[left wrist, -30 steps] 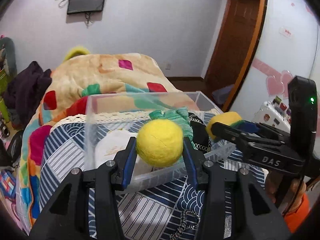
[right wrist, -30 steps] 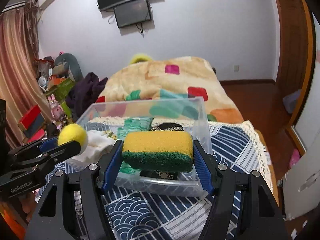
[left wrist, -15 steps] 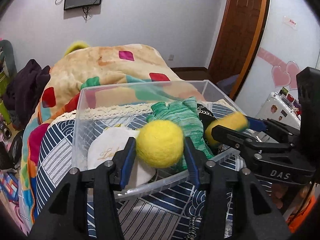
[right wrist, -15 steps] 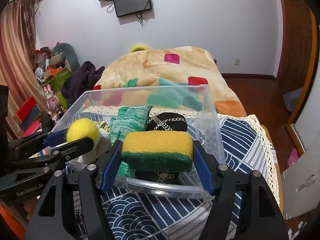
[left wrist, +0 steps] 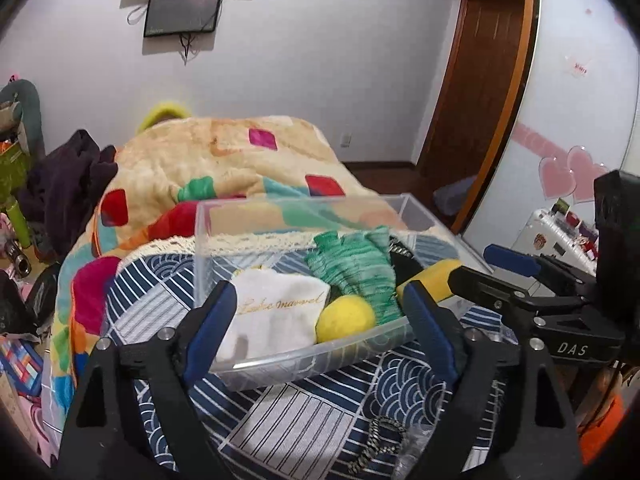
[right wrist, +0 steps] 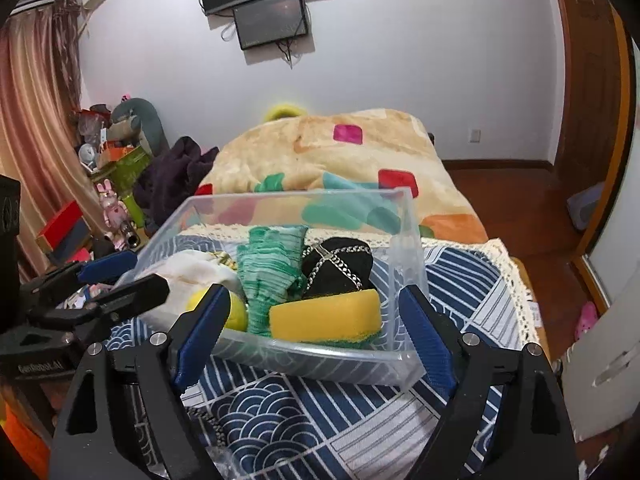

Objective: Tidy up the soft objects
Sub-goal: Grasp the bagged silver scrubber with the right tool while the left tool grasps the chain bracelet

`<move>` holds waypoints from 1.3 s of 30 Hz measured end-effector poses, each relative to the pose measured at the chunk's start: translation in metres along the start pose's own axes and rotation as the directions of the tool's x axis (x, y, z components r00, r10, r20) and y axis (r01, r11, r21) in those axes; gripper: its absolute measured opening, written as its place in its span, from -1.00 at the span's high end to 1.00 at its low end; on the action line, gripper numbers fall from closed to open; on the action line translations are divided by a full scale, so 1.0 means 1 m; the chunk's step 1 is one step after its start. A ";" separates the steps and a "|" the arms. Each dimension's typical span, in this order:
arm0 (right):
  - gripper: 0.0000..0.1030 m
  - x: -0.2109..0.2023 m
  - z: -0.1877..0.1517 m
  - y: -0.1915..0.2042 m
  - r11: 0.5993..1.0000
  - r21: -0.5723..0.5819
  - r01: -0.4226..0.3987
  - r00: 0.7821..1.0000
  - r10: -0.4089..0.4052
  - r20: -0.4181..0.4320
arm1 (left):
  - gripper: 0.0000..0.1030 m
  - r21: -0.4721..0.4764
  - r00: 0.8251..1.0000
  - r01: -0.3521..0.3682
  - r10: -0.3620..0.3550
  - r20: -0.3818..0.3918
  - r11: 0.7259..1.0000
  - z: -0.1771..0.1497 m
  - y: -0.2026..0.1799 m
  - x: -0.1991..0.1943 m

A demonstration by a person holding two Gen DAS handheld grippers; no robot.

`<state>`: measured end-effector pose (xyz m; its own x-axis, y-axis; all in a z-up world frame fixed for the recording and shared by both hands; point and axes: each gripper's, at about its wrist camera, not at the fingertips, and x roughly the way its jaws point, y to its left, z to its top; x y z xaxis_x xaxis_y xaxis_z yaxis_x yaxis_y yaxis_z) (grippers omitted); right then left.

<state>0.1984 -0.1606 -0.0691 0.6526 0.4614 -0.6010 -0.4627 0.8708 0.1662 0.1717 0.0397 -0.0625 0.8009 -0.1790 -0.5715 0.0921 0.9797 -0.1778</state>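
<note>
A clear plastic bin [left wrist: 304, 352] [right wrist: 320, 360] sits on a blue patterned cloth. Inside lie a yellow felt ball [left wrist: 346, 318] [right wrist: 236, 314], a yellow-green sponge [right wrist: 326, 316] [left wrist: 434, 278], a green knit cloth [left wrist: 354, 266] [right wrist: 272, 268], a white pouch [left wrist: 276, 312] and a black pouch with a chain [right wrist: 338, 264]. My left gripper [left wrist: 320, 320] is open and empty at the bin's near wall. My right gripper [right wrist: 316, 336] is open and empty just before the sponge; it also shows in the left wrist view [left wrist: 496, 272].
A bed with a colourful blanket [left wrist: 224, 168] lies behind the bin. Dark clothes [left wrist: 68, 188] and clutter sit at the left. A chain [left wrist: 376, 444] lies on the cloth near me. A wooden door [left wrist: 480, 80] stands at the right.
Both grippers have opened. The yellow ball and the sponge have dropped into the bin, and both grippers have pulled back a little.
</note>
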 end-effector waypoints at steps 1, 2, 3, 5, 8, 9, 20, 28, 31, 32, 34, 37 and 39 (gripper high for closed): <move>-0.65 -0.006 0.000 0.001 1.000 -0.004 -0.004 1.000 0.004 0.013 | -0.75 -0.001 1.000 0.004 -0.004 0.016 1.000 0.001 0.000 -0.008; -0.65 -0.010 0.001 0.002 1.000 -0.006 -0.006 1.000 0.006 0.023 | -0.77 -0.001 1.000 0.007 -0.007 0.026 1.000 0.001 -0.001 -0.014; -0.67 -0.015 0.000 0.003 1.000 -0.009 -0.010 0.999 0.011 0.037 | -0.82 0.001 0.999 0.010 -0.010 0.034 1.000 0.001 -0.001 -0.019; -0.73 -0.025 -0.001 0.006 1.000 -0.018 -0.014 0.998 0.015 0.059 | -0.86 0.010 0.999 0.011 -0.011 0.049 1.000 -0.002 -0.004 -0.031; -0.88 -0.039 -0.005 0.013 0.999 -0.035 -0.014 0.995 0.017 0.097 | -0.89 0.036 0.999 -0.004 0.002 0.052 0.999 -0.011 -0.008 -0.044; -0.95 -0.043 -0.007 0.015 0.999 -0.041 -0.011 0.994 0.015 0.108 | -0.89 0.041 0.999 -0.006 0.004 0.048 0.999 -0.014 -0.009 -0.047; -0.99 -0.038 -0.058 0.042 0.994 -0.068 -0.086 0.996 0.086 -0.007 | -0.89 0.039 0.997 -0.025 0.027 -0.071 0.999 -0.071 -0.002 -0.055; -0.98 -0.002 -0.094 0.044 0.992 -0.011 -0.129 0.976 0.125 -0.177 | -0.89 0.004 0.980 -0.022 0.022 -0.197 1.000 -0.111 0.004 -0.034; -0.96 0.006 -0.100 0.046 0.992 -0.015 -0.125 0.972 0.120 -0.203 | -0.89 -0.014 0.979 -0.001 -0.002 -0.205 1.000 -0.115 0.005 -0.029; -0.93 0.008 -0.101 0.047 0.992 -0.021 -0.127 0.971 0.120 -0.206 | -0.89 -0.019 0.979 0.005 -0.008 -0.204 1.000 -0.114 0.005 -0.027; -0.82 0.009 -0.102 0.051 0.990 -0.028 -0.141 0.969 0.132 -0.211 | -0.80 -0.020 0.982 0.019 -0.022 -0.188 1.000 -0.111 0.002 -0.024; -0.58 0.010 -0.102 0.055 0.987 -0.051 -0.151 0.969 0.138 -0.202 | -0.42 -0.007 0.982 0.031 -0.031 -0.187 1.000 -0.104 -0.003 -0.016; -0.40 0.007 -0.102 0.057 0.984 -0.058 -0.168 0.968 0.154 -0.200 | -0.19 -0.014 0.979 0.046 -0.048 -0.197 0.999 -0.101 -0.005 -0.008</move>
<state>0.1157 -0.1252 -0.1441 0.4405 0.5465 -0.7123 -0.5996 0.7696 0.2196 0.1053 0.0274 -0.1380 0.6631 -0.2395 -0.7092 0.1204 0.9692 -0.2148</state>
